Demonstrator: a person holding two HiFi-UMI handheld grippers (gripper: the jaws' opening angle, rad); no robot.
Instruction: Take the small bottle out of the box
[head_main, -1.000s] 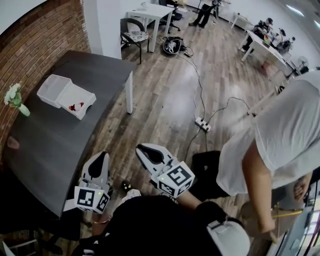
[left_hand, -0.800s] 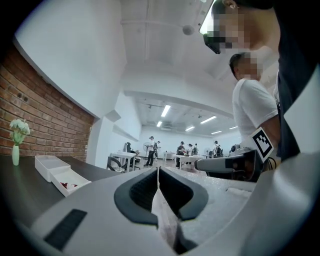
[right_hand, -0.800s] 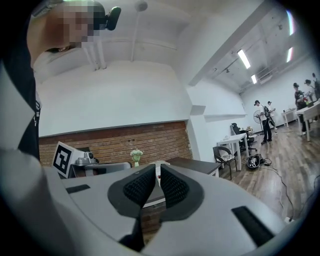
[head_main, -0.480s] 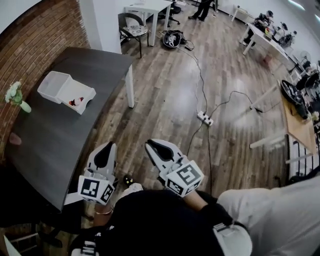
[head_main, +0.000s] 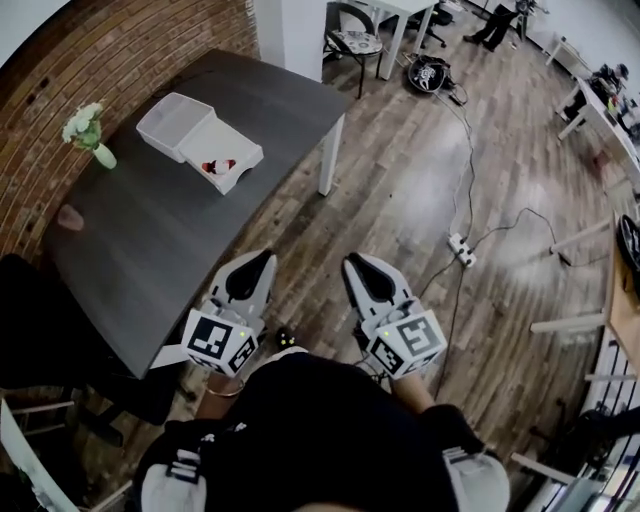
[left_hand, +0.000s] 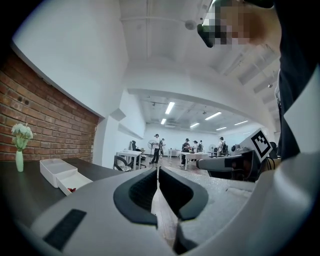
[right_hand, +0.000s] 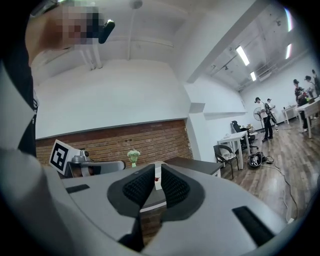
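Left gripper (head_main: 258, 262): jaws closed together, nothing between them; it is held level above the floor just off the near edge of the table (head_main: 150, 240). Right gripper (head_main: 357, 264): beside the left one. Its jaws have just eased open to a narrow slit and are empty; only the far table shows through the gap in the right gripper view.

Table contents, left to right:
1. Vase (head_main: 88, 130) with pale flowers, near the brick wall.
2. Box (head_main: 172, 122), white, lying open in two joined halves.
3. Small bottle (head_main: 218, 167), red and white, lying in the half nearer the table edge. It is well apart from both grippers.

Handling estimate: the bottle is probably light and rigid, with a smooth surface that may slip or roll. Grip across the body rather than the cap, using moderate pressure. Its finer detail is too small to confirm. The box walls leave limited room, so approach from above.
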